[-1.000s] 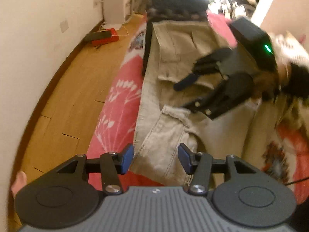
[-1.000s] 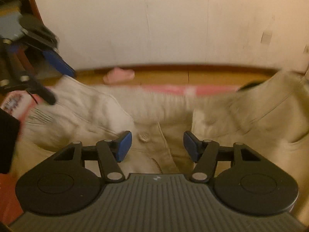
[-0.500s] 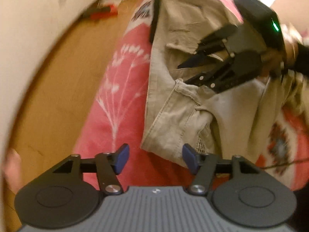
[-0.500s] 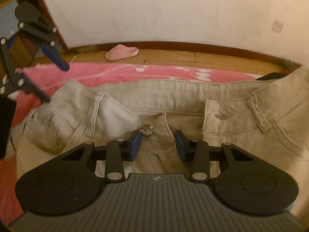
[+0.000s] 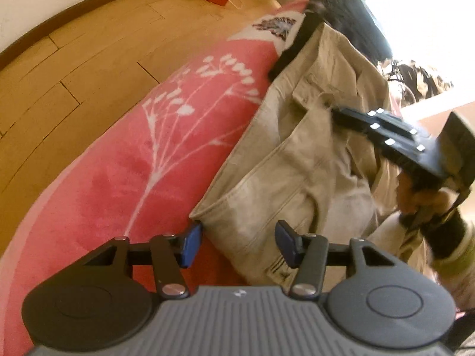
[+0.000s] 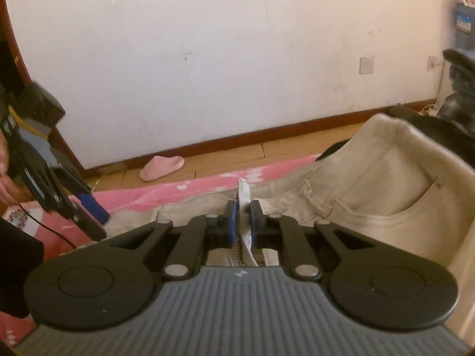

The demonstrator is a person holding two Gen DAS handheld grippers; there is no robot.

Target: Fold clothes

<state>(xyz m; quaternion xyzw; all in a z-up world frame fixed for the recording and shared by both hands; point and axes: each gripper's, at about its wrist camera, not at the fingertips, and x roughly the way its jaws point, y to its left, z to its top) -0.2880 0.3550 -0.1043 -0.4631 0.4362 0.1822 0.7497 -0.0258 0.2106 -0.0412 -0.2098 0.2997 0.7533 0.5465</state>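
1. Beige cotton trousers [image 5: 299, 160] lie waist-end toward the cameras on a pink blanket with a white plant print [image 5: 154, 154], along the edge next to the wooden plank floor [image 5: 68, 74].
2. Right gripper [image 6: 242, 222]: jaws have just been closing, now pinched tight on the trousers' fly fabric (white lining and zipper teeth show between the blue pads).
3. Left gripper [image 5: 239, 244]: jaws have just been narrowing, part-open, straddling the waistband corner; pads not visibly pressing the cloth.
4. Pink slipper [image 6: 161, 167] on the floor by the white wall [image 6: 207, 59].
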